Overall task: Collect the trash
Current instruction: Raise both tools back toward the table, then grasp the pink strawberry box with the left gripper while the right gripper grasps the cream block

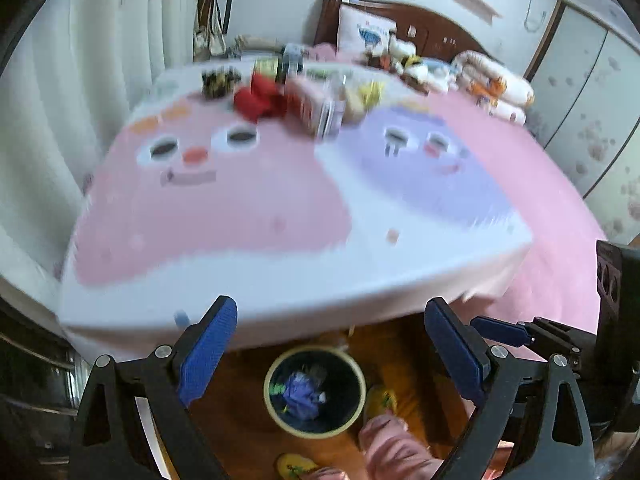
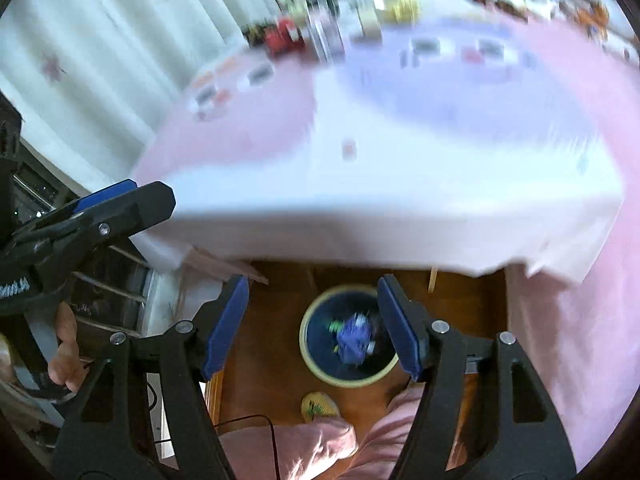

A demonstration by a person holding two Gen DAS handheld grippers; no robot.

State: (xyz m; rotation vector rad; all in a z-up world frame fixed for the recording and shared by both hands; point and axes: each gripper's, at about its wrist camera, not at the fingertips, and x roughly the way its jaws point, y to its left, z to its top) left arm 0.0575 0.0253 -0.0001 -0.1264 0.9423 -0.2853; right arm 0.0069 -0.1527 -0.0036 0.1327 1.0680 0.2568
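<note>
Both grippers, left gripper (image 1: 332, 356) and right gripper (image 2: 312, 330), are hanging spread and empty over the trash bin (image 1: 315, 392) at bottom center; the litter pile (image 1: 296, 96) is sitting at the surface's top, so I'd be reaching far and pinching one piece at a time.

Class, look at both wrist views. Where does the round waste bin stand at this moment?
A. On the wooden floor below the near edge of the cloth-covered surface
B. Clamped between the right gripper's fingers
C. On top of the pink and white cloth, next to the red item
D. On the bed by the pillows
A: the waste bin sits on the wooden floor, below the overhanging cloth, with crumpled purple trash inside.
</note>
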